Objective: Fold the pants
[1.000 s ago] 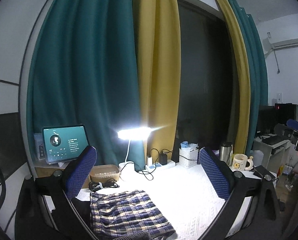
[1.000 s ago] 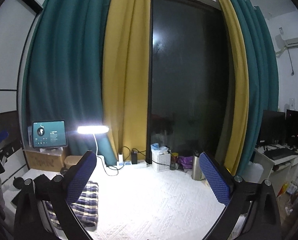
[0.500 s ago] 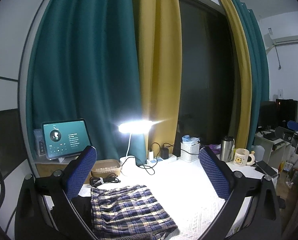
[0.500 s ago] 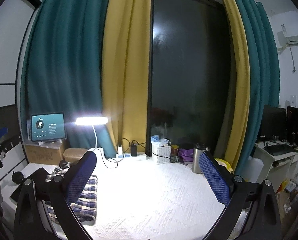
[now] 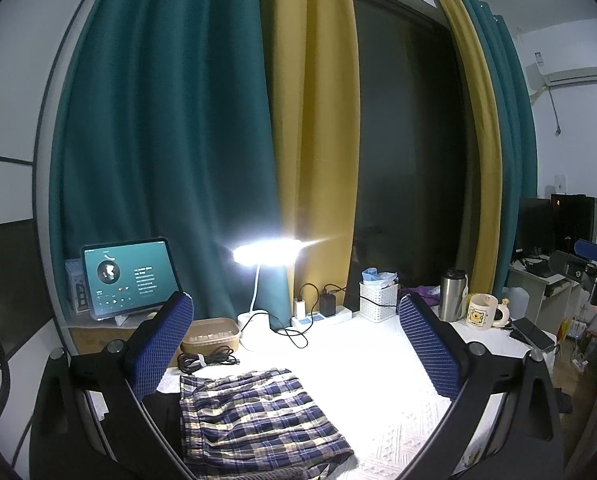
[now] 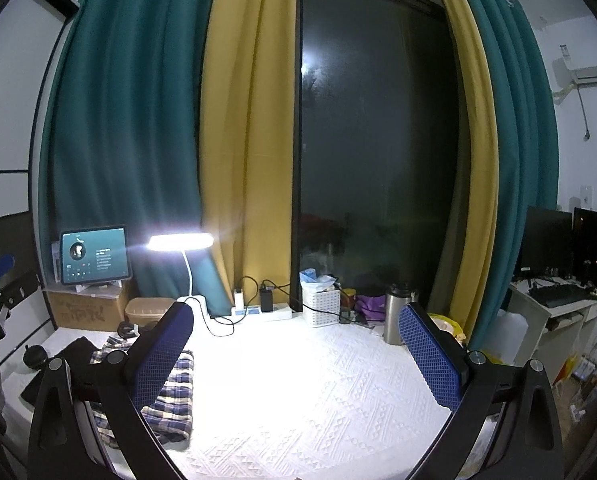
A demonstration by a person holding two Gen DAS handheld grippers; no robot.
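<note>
On the white textured tablecloth [image 5: 378, 412], toward its left edge, the plaid pants [image 5: 254, 416] lie in a flat folded stack, likely squared there to leave the lit middle free. Left gripper [image 5: 298, 348] hangs above them, jaws wide, holding nothing; right gripper [image 6: 296, 354] likewise wide over bare cloth, pants off to its left. Left view alone shows the mug [image 5: 483, 311] and phone [image 5: 532, 333]; right view alone shows the cardboard box [image 6: 84, 308].

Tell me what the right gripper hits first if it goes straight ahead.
Probably nothing near: the right gripper is open and points over bare white tablecloth. Further on, likely the white basket or the window behind; depth unclear.
</note>
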